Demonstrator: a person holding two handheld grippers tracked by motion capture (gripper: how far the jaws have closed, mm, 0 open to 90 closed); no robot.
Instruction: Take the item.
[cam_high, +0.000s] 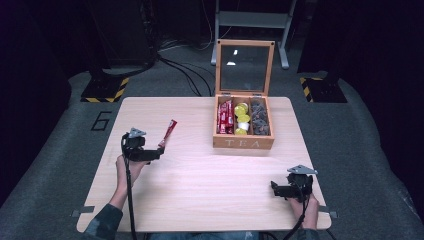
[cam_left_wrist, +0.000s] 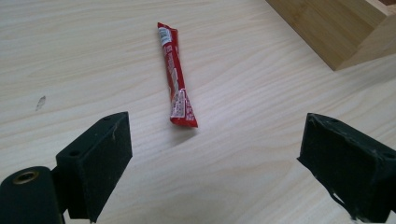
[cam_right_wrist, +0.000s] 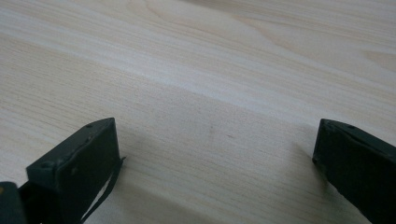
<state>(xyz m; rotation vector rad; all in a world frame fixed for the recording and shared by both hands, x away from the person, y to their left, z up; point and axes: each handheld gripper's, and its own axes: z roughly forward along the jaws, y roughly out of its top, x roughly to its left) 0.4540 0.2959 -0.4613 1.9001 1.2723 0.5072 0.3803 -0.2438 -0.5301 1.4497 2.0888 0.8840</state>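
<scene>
A pale rectangular wooden table (cam_high: 200, 175) stood on grey carpet, and on it, near the far edge and right of centre, sat a light wooden tea box (cam_high: 243, 122) lettered "TEA" on its front, its glass-paned lid (cam_high: 245, 67) standing upright and open at the back. The box had three compartments: red sachets (cam_high: 225, 116) packed the left one, small yellow and white capsules (cam_high: 242, 118) filled the middle one, and dark wrapped pieces (cam_high: 259, 118) lay in the right one. A long, thin red stick sachet (cam_left_wrist: 176, 77) lay flat on the bare table toward the left side, well apart from the box, running at a slant with one end nearer the far edge. The left gripper (cam_left_wrist: 212, 163), held in the person's left hand (cam_high: 129, 167) near the table's left edge, hung just short of the sachet's near end; its black jaws stood wide apart and held nothing, the sachet lying ahead of the gap rather than inside it. A corner of the wooden box showed at the upper right of the left gripper view. The right gripper (cam_right_wrist: 217, 168), held in the right hand (cam_high: 309, 207) near the table's near right corner, was low over bare wood, with its jaws likewise spread wide and nothing between them.
</scene>
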